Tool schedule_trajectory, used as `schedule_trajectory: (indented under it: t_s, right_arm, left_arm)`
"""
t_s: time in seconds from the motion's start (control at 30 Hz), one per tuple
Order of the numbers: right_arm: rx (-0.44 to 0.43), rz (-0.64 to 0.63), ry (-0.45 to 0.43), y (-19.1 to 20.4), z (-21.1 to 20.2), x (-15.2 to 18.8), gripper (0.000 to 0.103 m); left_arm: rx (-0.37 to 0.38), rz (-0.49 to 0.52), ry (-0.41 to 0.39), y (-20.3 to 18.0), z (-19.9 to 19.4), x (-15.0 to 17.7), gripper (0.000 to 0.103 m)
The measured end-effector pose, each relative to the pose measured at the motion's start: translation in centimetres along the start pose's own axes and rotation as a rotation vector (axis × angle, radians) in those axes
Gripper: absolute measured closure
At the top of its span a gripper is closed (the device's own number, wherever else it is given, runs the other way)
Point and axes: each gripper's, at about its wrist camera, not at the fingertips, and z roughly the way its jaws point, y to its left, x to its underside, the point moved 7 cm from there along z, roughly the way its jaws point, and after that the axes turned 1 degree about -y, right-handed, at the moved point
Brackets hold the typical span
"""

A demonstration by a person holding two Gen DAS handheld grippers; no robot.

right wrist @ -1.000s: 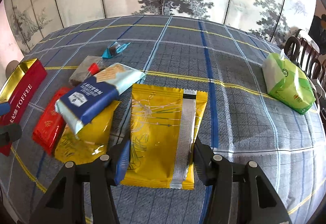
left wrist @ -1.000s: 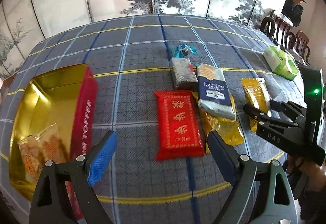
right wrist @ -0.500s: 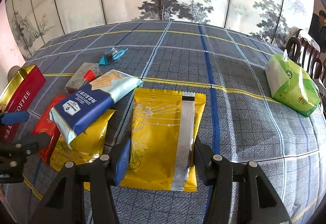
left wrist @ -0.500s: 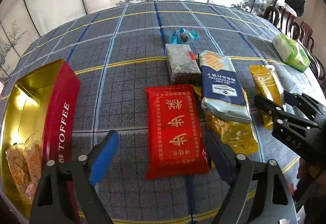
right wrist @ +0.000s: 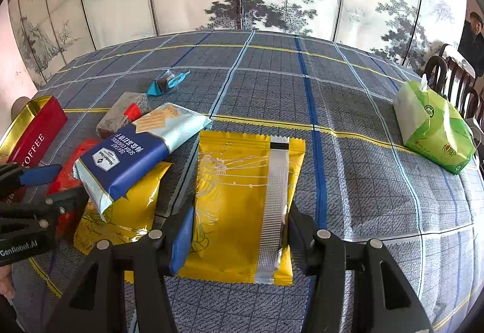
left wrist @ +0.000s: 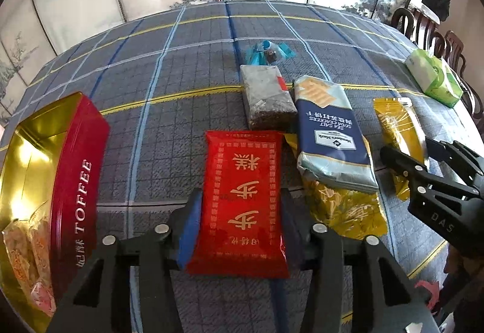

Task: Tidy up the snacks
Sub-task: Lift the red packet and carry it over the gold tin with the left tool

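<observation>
- Since a second ago, the left gripper (left wrist: 240, 230) has advanced from well short of the red snack packet (left wrist: 242, 196) to straddle it, its jaws narrowed from wide open to the packet's width; the right gripper (right wrist: 239, 237) has kept its place around the yellow foil packet (right wrist: 245, 199).
- Far left, the open red TOFFEE tin (left wrist: 78, 181) sits on the plaid tablecloth (left wrist: 169, 127), a few wrapped sweets visible in its gold interior.
- Beside it, the red snack packet lies flat, its long axis running straight away from the left gripper; the blue pads sit at both long edges, though whether they already pinch cannot be told.
- Centre, a grey-brown bar (left wrist: 266, 97) and a teal-wrapped candy (left wrist: 267, 53) lie farther back; a blue soda cracker pack (left wrist: 328, 133) rests on a crinkled yellow bag (left wrist: 345, 206).
- Right, the yellow foil packet lies seam-up, its length also pointing away from the right gripper, whose jaws bracket its near end at packet width; a firm grip cannot be confirmed.
- Far right, a green tissue pack (right wrist: 435, 130) stands apart.
- With the tin nearest the left gripper, the red packet looks likely to go in first.
</observation>
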Motion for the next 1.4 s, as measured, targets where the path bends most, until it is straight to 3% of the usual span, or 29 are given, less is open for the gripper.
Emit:
schedule_trajectory:
  t_s: [0.63, 1.13, 1.4]
  right_arm:
    - [0.008, -0.008, 0.002, 0.2, -0.1, 0.1, 0.048]
    - [0.01, -0.01, 0.002, 0.3, -0.1, 0.1, 0.048]
    - [0.01, -0.01, 0.002, 0.3, -0.1, 0.1, 0.048]
  left_arm:
    - [0.004, -0.028, 0.005, 0.9, -1.9, 2.0, 0.063]
    - [0.022, -0.058, -0.05, 2.2, -6.4, 1.9, 0.063]
    - [-0.013, -0.086, -0.083, 5.1, -9.1, 1.5, 0.063]
